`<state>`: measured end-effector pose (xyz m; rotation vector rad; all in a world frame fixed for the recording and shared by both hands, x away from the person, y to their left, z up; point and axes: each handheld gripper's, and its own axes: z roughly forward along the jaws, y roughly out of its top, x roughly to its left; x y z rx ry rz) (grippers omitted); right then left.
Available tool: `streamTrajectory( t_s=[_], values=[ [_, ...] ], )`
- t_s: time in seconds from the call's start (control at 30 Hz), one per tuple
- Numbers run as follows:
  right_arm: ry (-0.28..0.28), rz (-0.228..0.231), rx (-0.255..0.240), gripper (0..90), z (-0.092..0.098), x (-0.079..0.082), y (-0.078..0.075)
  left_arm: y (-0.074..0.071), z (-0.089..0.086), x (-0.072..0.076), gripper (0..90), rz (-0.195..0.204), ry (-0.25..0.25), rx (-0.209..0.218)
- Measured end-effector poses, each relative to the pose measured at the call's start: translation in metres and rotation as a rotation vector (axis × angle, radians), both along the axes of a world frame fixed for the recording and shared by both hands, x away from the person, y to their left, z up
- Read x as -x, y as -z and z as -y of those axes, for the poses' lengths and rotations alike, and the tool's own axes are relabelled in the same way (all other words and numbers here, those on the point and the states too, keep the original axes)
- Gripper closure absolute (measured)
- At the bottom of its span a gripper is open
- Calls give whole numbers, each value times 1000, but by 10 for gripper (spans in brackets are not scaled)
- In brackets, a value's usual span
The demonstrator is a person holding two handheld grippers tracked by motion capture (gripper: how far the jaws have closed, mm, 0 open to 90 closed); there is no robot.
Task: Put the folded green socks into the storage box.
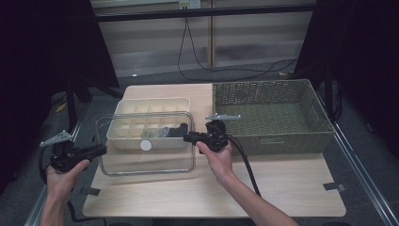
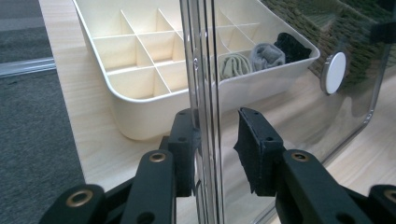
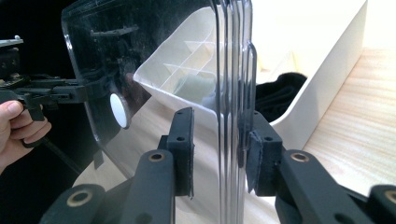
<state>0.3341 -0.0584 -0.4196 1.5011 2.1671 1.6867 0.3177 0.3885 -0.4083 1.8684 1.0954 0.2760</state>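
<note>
**Clear lid held by both ends above the divided box**

The clear lid (image 1: 146,160) hangs level over the front part of the cream box (image 1: 150,123), its rear half above the box and its front half over the table (image 1: 282,183). A round white knob (image 1: 146,145) sits in the middle of the lid.

The left gripper (image 1: 101,150) has the lid's left edge between its jaws. In the left gripper view one pad (image 2: 184,154) lies against the rim while the other pad (image 2: 254,149) stands a little off it, so the jaws are narrow and around the edge, not pressing from both sides. The right gripper (image 1: 188,137) takes the lid's right edge; in the right gripper view the far pad (image 3: 261,154) touches the rim and the near pad (image 3: 183,149) stands apart, so these jaws too are narrow and loosely around the edge.

The cream box is split into many small square cells. Most cells are bare. Along the front right row lie rolled socks: a pale one (image 2: 235,65), a grey one (image 2: 267,56) and a black one (image 2: 292,46).

Just to the right of the box stands a green woven basket (image 1: 270,136), with nothing visible inside it.

The table is pale wood with bits of dark tape at its front corners. Beyond it are grey floor, a trailing black cable (image 1: 226,70) and dark curtains to both sides.
</note>
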Motion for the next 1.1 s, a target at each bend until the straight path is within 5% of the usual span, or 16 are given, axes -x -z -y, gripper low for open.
streamTrajectory(
  t_s=[1.1],
  values=[
    [7, 25, 81, 648, -11, -40, -25, -29, 0, -42, 665, 29, -33, -22]
  ],
)
